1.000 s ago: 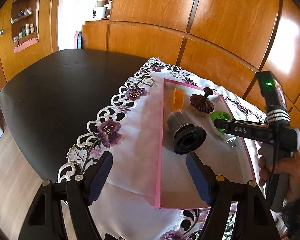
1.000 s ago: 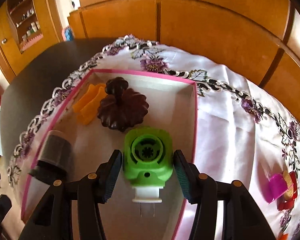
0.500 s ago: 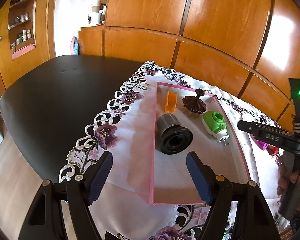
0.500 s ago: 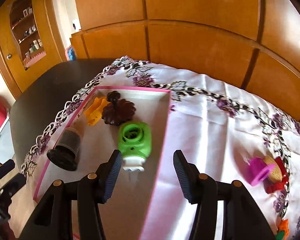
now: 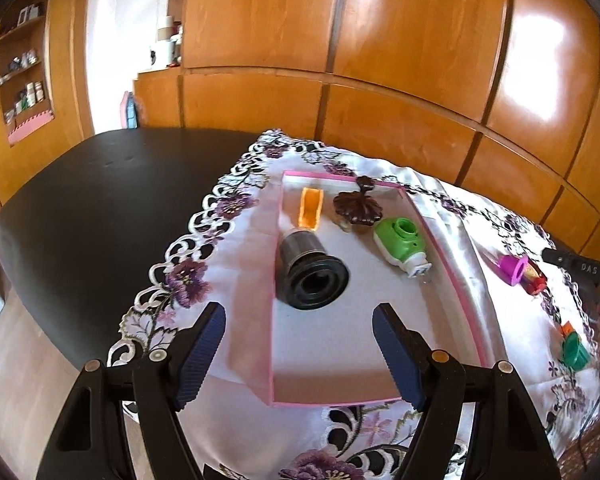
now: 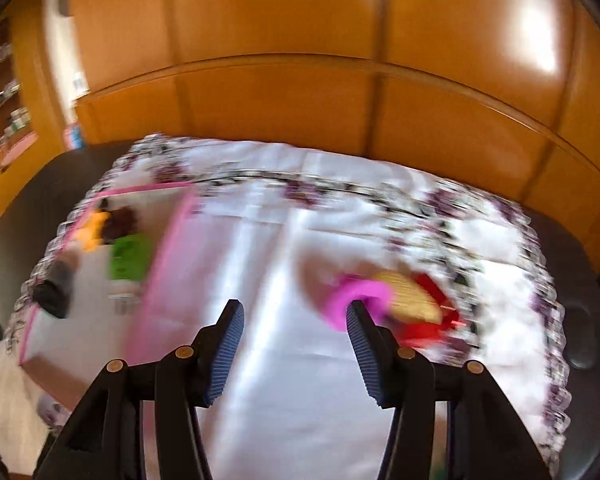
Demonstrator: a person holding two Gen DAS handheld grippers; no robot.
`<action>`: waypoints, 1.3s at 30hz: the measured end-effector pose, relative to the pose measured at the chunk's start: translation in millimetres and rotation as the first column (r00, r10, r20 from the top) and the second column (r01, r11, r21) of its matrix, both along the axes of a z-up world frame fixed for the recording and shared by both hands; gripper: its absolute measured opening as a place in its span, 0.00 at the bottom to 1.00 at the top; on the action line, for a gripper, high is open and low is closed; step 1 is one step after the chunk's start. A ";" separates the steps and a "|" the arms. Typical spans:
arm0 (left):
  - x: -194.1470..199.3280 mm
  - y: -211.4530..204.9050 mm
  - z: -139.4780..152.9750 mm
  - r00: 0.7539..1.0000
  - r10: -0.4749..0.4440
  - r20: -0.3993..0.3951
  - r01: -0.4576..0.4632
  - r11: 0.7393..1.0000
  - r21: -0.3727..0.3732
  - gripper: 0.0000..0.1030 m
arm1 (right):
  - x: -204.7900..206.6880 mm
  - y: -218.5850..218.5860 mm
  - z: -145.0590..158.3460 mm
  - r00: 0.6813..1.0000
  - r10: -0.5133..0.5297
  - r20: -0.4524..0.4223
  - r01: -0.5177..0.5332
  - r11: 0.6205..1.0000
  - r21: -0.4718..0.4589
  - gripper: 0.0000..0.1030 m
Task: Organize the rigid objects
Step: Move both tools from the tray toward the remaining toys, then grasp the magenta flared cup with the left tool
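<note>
A: Start at the right claw (image 6: 296, 344). What is it doing?

B: Its jaws are spread with nothing between them. The view is blurred, so detail is poor.

A: And what lies just beyond it?

B: A pink cup (image 6: 356, 296), at about 1 o'clock from the claw's centre, just past the right pad (image 6: 362, 350). Yellow and red pieces sit touching it on its far right; I cannot tell what they are.

A: Which way does the cup run?

B: In the left view the cup (image 5: 514, 269) lies on its side, mouth turned toward 4 o'clock, so its long axis runs roughly 10 to 4 there.

A: And the left claw (image 5: 299, 354)?

B: Also spread and empty, over the near end of the tray (image 5: 466, 300), which holds 4 things: a black cylinder (image 5: 310, 276), a green plug (image 5: 402, 246), a brown piece and an orange one.

A: So which arm is nearer the cup?

B: The right, I judge. It needs a small shift toward 1 o'clock to straddle the cup.
</note>
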State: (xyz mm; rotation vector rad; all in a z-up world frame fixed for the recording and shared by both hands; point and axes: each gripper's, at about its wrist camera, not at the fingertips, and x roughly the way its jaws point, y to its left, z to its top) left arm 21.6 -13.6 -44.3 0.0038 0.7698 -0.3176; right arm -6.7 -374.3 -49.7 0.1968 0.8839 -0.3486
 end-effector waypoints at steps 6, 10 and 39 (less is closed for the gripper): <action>-4.8 -24.8 4.6 0.998 -0.065 0.019 0.065 0.998 0.025 0.74 | -46.4 -75.0 -3.4 0.969 -0.246 0.025 0.245 0.969 0.029 0.52; -8.7 -49.7 7.9 0.991 -0.134 0.027 0.133 0.990 0.054 0.74 | -69.0 -113.3 -20.0 0.914 -0.405 0.012 0.398 0.902 0.168 0.53; -0.9 -282.7 -13.5 0.840 -0.537 -0.074 0.542 0.832 0.121 0.71 | -93.2 -141.5 -27.2 0.868 -0.494 0.054 0.432 0.804 0.408 0.52</action>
